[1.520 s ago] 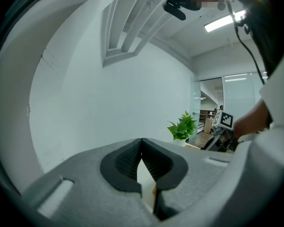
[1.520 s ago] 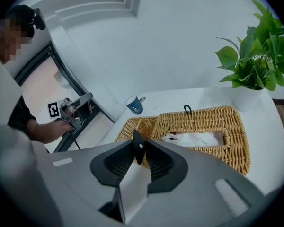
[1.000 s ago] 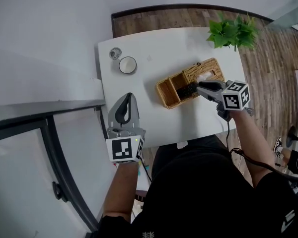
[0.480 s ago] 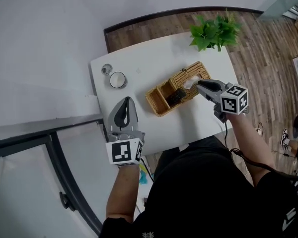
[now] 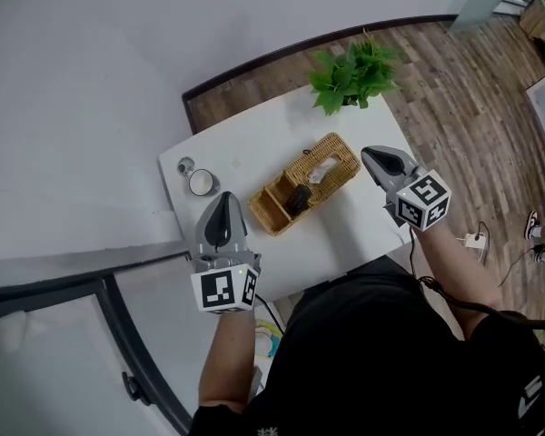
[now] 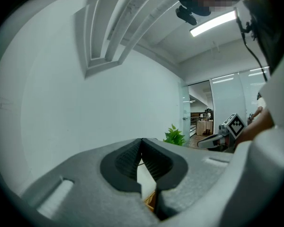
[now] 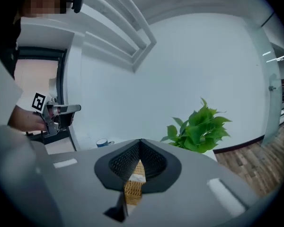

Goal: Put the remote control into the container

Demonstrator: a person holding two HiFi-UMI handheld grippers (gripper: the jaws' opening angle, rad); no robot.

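The right gripper (image 5: 372,157) has drawn back from the wicker container (image 5: 336,140). It and the left gripper (image 5: 225,200) are both pressed together, empty. The remote control (image 5: 297,198) lies inside the container; it is likely light, rigid and slick, best pinched across its narrow sides.

The right gripper (image 5: 371,156) drew back from the basket (image 5: 262,212). A second before, its tips had reached over the rim. It ended clear of the basket, off its right-hand end. Its jaws, partly apart earlier, came together with nothing between them. With the gripper gone from above it, the remote (image 5: 297,198) lay uncovered in the basket's middle compartment.
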